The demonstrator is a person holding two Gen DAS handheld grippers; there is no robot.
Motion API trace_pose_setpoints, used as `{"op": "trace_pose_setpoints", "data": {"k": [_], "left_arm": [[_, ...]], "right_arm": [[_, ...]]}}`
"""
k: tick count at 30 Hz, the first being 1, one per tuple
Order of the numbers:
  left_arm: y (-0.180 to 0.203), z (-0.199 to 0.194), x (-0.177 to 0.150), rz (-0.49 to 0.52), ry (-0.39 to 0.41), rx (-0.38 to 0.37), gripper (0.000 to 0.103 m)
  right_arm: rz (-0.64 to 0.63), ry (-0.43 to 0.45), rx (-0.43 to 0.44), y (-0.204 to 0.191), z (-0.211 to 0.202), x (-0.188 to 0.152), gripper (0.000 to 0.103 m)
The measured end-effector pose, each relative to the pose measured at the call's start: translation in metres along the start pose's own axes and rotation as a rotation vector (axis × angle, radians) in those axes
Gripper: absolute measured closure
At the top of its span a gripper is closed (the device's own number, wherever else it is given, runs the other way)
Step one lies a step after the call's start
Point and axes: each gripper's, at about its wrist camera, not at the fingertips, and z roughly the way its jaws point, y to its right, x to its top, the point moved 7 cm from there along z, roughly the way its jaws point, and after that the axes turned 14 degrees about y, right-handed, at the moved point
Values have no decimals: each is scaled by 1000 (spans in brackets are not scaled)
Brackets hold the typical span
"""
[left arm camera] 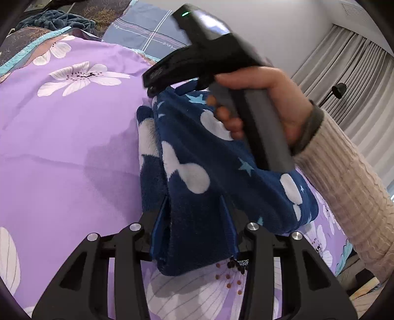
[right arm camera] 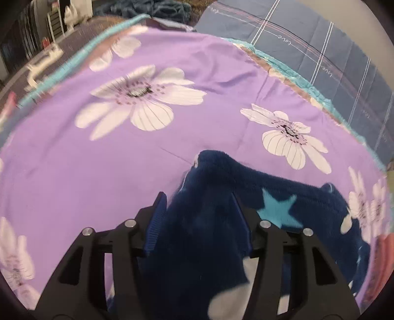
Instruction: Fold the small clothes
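Observation:
A dark blue fleece garment (left arm camera: pixel 197 152) with white blobs and light blue stars hangs bunched above a purple flowered bedsheet (left arm camera: pixel 61 147). My left gripper (left arm camera: pixel 194 204) is shut on its lower end, with the fleece filling the gap between the blue pads. A person's hand (left arm camera: pixel 278 98) holds my right gripper (left arm camera: pixel 154 91), which grips the garment's upper end. In the right wrist view the garment (right arm camera: pixel 278 187) is pinched between the pads of the right gripper (right arm camera: pixel 199 197) and trails off to the right over the sheet (right arm camera: pixel 123 160).
A blue plaid quilt (left arm camera: pixel 147 32) (right arm camera: pixel 307 37) lies beyond the sheet's teal border. A crumpled dark blue blanket (left arm camera: pixel 56 22) sits at the far left. Grey curtains (left arm camera: pixel 357 86) hang at the right. A cream sleeve (left arm camera: pixel 344 184) crosses the right side.

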Motion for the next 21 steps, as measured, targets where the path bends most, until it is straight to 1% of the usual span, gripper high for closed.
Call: {"op": "trace_pose_setpoints", "data": {"k": [1,2,3,5,7,8,10,11,12,13,14,15,16,17,18,19,21], "left_arm": [[0,0,0,0,1,-1,66],[-1,-2,0,1,5,-5,88],[0,-4,-1,-6,5,-23,94],[1,-14,3,-9,38,-27,95],[5,-29,8,-9,68,-39,96],[5,-34,9,-5,75,-37,96],[0,-37,8,9,68,-3,96],[-6,-33,5,16,51,24,95],[-12,-28,1,14,26,45,93],[-19,-17,-10,0,-28,76,92],[-23,-12,-17,-5,-45,97,88],[-22,-14,-18,14,-26,107,84],[-21,-16,-18,41,-19,119,82],[-21,-18,-18,55,-18,132,72],[-23,-18,-17,65,-17,155,65],[-25,-20,-16,62,-20,160,64],[-27,-25,-11,54,-13,157,65]], "right_arm": [[-11,-12,-6,-1,6,-3,80],[-17,-12,-13,0,10,-3,93],[-13,5,-14,0,8,-2,93],[12,77,21,-3,-8,7,93],[58,150,81,-5,-32,22,94],[68,181,92,-5,-42,29,94],[48,200,82,-9,-45,36,93],[24,186,69,-12,-38,36,93],[5,148,59,-14,-24,31,90],[-8,90,57,-17,-5,22,84],[-6,45,66,-18,10,13,81],[9,18,76,-16,21,3,74],[36,30,106,-15,24,-2,70],[51,51,126,-13,22,-2,68],[75,74,156,-9,14,-1,64],[96,95,174,-5,6,1,61],[135,157,187,9,-22,5,60]]}}
